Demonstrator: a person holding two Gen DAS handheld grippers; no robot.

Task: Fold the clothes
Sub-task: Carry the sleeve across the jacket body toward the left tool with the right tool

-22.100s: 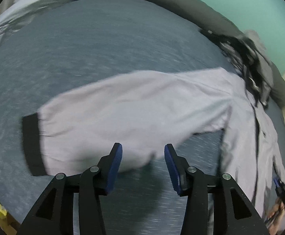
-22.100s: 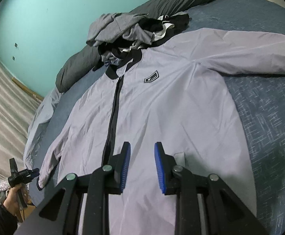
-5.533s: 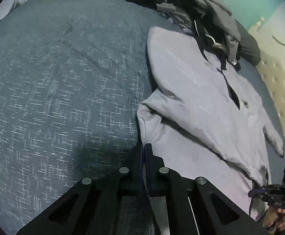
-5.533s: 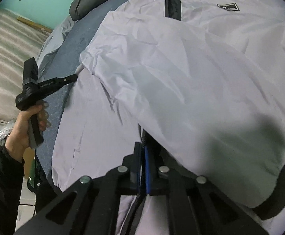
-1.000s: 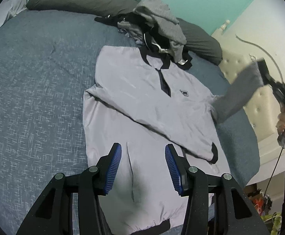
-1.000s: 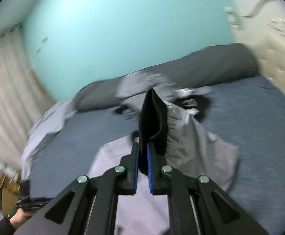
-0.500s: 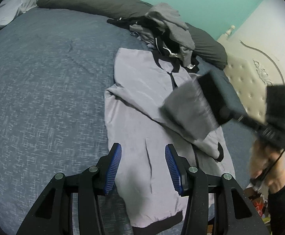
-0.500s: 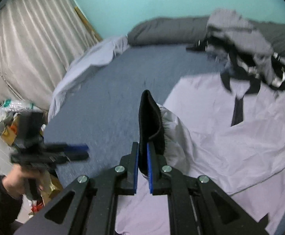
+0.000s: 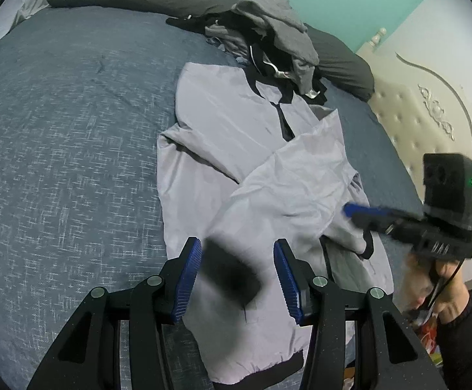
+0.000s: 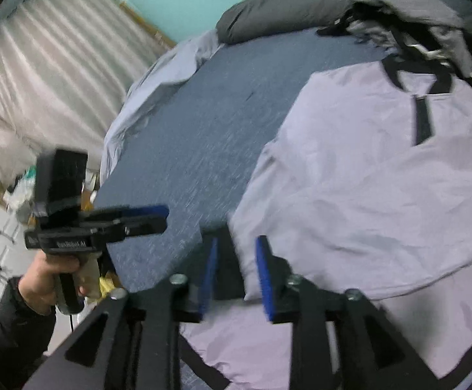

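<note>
We've got the bed (image 9: 60, 136) filling the frame, blue-grey quilt, and in the middle of the left wrist picture lies the pale lilac jacket (image 9: 210, 149), collar toward the top by the heap of grey and black clothes (image 9: 278, 32), black hem at the bottom edge. Its long axis runs straight up the frame, away from us. Both sleeves are crossed over the chest: one runs as a ridge from centre-left down toward the right, the other sleeve (image 9: 294, 182) lies on top, slanting down toward the lower middle, and its black cuff (image 9: 232, 276) shows as a blur right between our left claw's pads.

Our left claw (image 9: 237, 276) stands wide apart, gripping nothing. Our right claw (image 10: 236, 276), seen in its own camera, is apart too, a dark strip of cloth loose between the pads; from the left camera it hovers at right of frame, over the jacket's right edge.

So the jacket's body lies directly ahead of both claws, hem nearest, the left claw over the middle of it. The fabric looks thin, slick and creased, likely to slide. We'd judge a lengthwise or hem-to-collar fold comes next.
</note>
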